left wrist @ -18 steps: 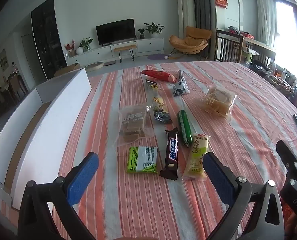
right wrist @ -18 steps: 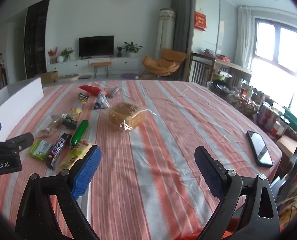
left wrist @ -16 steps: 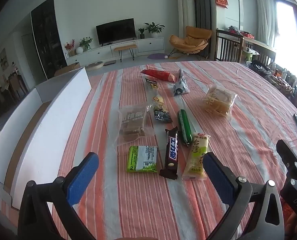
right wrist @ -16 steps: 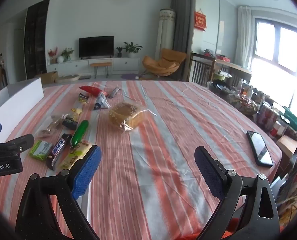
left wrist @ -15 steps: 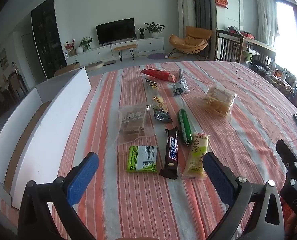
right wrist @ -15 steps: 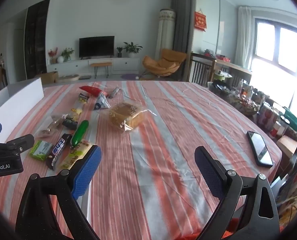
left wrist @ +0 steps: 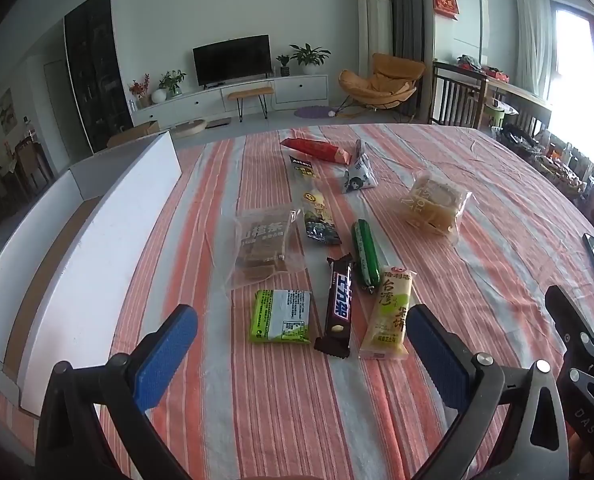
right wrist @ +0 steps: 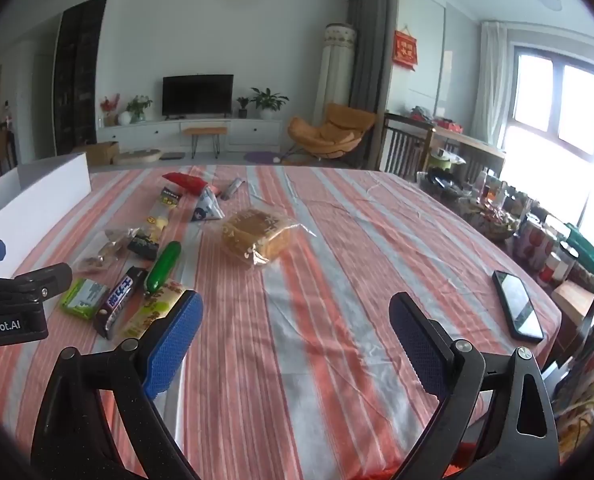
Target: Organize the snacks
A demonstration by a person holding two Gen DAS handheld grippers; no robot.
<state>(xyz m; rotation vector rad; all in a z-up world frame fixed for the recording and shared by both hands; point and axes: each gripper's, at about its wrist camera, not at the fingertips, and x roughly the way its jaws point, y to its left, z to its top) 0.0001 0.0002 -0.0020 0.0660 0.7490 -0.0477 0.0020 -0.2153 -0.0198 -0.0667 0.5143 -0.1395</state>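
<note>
Several snacks lie on the striped tablecloth (left wrist: 281, 408). Nearest my left gripper (left wrist: 297, 352) are a green packet (left wrist: 281, 316), a dark chocolate bar (left wrist: 339, 304) and a yellow-green wafer pack (left wrist: 391, 312). Beyond them lie a green sausage (left wrist: 365, 252), a clear bag of brown biscuits (left wrist: 263, 246), a bread bag (left wrist: 435, 202) and a red packet (left wrist: 315, 150). My left gripper stands open over bare cloth, short of these. My right gripper (right wrist: 295, 340) is open too, with nothing between its fingers; the bread bag (right wrist: 257, 236) lies ahead of it.
A white open box (left wrist: 109, 232) runs along the table's left edge. A black phone (right wrist: 517, 306) lies near the right edge. Cluttered shelves and a chair stand past the right edge. The living room with a TV lies beyond the table.
</note>
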